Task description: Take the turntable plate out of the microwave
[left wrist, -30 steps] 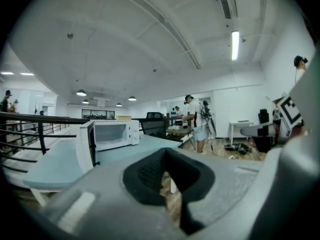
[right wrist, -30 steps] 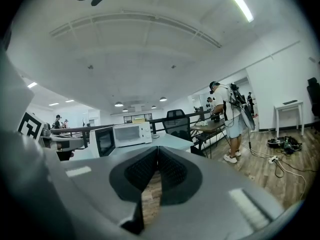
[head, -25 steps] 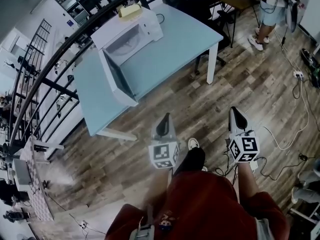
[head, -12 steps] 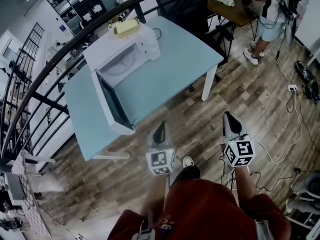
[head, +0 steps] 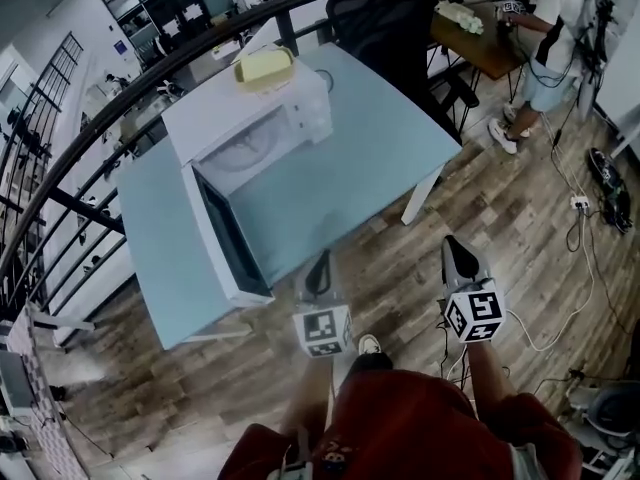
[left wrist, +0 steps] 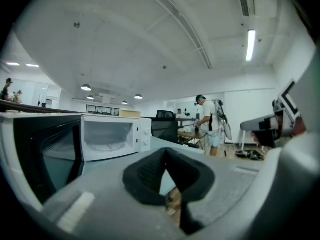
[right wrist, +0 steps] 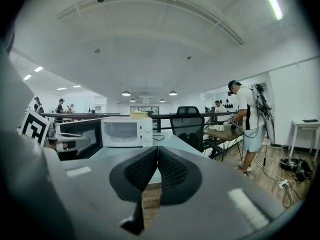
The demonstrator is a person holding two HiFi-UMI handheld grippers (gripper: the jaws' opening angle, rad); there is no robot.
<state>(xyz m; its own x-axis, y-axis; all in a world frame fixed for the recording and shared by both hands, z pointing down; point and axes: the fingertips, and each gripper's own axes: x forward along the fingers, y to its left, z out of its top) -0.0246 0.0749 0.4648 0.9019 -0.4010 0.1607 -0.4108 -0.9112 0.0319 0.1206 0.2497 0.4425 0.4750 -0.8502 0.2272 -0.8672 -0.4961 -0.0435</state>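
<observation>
The white microwave (head: 262, 118) stands on a light blue table (head: 370, 138) with its door (head: 225, 238) swung wide open. Inside it, the glass turntable plate (left wrist: 104, 146) lies flat on the cavity floor. My left gripper (head: 320, 258) is shut and empty, held over the wood floor just short of the table's near edge, right of the open door. My right gripper (head: 455, 248) is also shut and empty, further right over the floor. In the left gripper view the shut jaws (left wrist: 166, 151) point toward the microwave (left wrist: 107, 139). The right gripper (right wrist: 157, 151) faces the microwave (right wrist: 126, 131) from further off.
A yellow block (head: 263, 68) lies on top of the microwave. A black office chair (head: 385, 18) stands behind the table, and a person (head: 555, 28) stands at a wooden desk at the back right. A dark railing (head: 90, 203) curves past the table's left. Cables (head: 585, 218) trail over the floor.
Both shut grippers have travelled forward toward the table. The table and microwave now lie closer and larger in the head view, with the left gripper near the table's edge.
</observation>
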